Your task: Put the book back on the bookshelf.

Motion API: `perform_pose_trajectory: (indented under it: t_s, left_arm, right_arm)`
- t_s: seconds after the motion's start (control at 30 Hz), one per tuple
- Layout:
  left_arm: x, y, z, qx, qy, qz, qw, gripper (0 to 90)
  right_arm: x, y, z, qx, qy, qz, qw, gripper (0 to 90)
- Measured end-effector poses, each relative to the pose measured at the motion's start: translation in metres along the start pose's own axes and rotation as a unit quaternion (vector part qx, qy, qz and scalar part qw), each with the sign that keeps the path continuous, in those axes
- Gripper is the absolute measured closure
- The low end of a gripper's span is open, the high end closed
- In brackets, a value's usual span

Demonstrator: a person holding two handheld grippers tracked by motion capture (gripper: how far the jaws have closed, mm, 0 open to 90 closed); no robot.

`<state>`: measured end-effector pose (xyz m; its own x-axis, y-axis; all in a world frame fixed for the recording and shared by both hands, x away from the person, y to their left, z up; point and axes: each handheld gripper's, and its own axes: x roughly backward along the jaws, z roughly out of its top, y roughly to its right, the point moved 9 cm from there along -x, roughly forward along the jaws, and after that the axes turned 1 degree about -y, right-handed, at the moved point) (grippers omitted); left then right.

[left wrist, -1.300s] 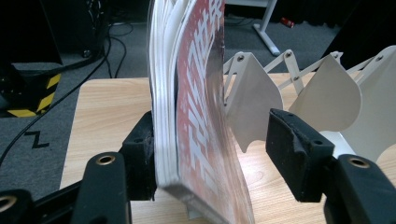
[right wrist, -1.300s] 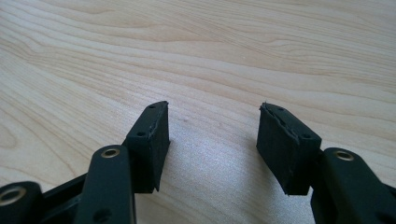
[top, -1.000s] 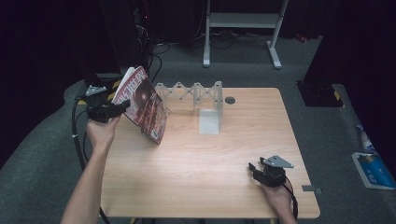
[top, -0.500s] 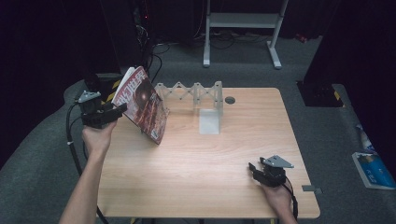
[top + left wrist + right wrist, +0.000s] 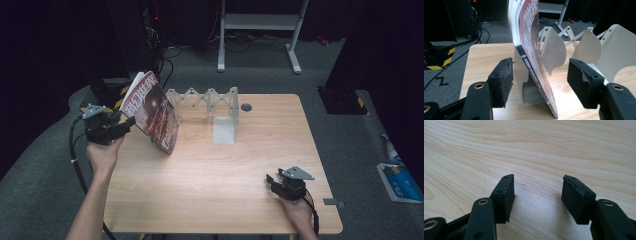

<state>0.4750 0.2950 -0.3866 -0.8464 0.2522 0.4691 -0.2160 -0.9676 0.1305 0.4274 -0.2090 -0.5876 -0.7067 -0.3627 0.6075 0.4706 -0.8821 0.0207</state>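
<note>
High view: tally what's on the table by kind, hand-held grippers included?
Magazine: 1, leaning on the rack
White folding rack: 1
Hand-held gripper: 2, left open beside the magazine, right open near the table's front edge
Dark round spot in the tabletop: 1
Total: 5

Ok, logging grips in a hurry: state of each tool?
Left tool: open, jaws either side of the leaning red-covered magazine, not gripping.
Right tool: open, holding nothing.
</note>
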Motion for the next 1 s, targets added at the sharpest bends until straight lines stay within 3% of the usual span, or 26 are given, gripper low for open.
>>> perform_pose_trajectory:
  t_s: [0.5,1.0]
  left_arm:
    - [0.01,0.011,-0.007,0.002,0.021,-0.012,0.9997,37.5]
    - [0.012,0.028,-0.015,-0.003,0.02,-0.037,0.9991,37.2]
  right_arm:
    - [0.0,0.0,0.0,-0.001,0.0,0.0,1.0,43.8]
    - [0.0,0.0,0.0,-0.001,0.0,-0.001,1.0,43.8]
